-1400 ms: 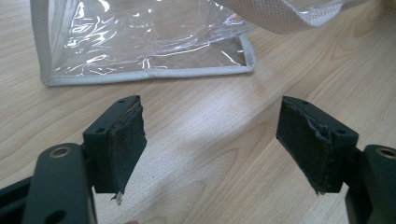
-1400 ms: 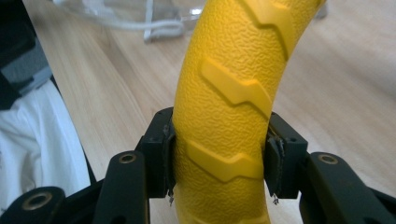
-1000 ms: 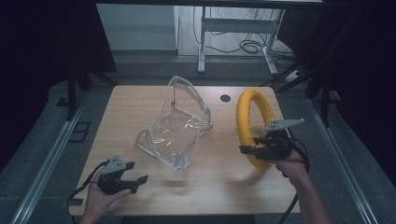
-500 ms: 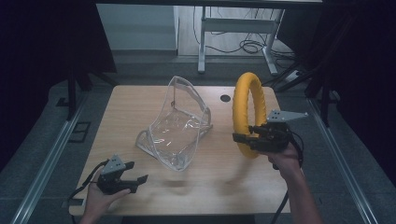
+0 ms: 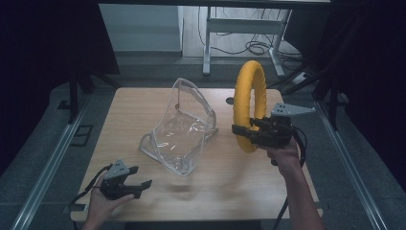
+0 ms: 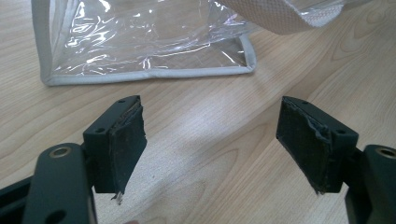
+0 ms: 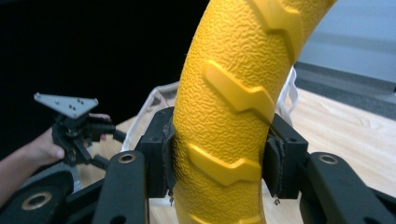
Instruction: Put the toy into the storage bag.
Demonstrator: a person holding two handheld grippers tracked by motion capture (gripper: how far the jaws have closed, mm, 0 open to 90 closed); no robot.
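Two grippers share the work on a wooden bench [image 5: 210, 191], and the step in hand looks like getting the yellow ring into the clear bag. Largest first: the bench carries the clear plastic bag [image 5: 179, 129] near its middle, slumped but with its mouth standing up toward the far side. To the bag's right, the yellow ring [image 5: 249, 103] is held upright on edge, lifted clear of the wood as far as I can judge. The right gripper [image 5: 249, 134] is clamped on the ring's lower arc, both pads pressed into its ribbed skin. The left gripper [image 5: 136, 184] sits at the near left corner with its jaws wide apart and nothing between them, pointed at the bag's bottom seam [image 6: 149, 74].

To do this well, I would bring that free gripper up to pinch the bag's rim and hold the mouth wide, since the thin plastic will likely fold under the ring. Then tilt the ring edge-first and lower it slowly, keeping the firm hold until it rests inside.
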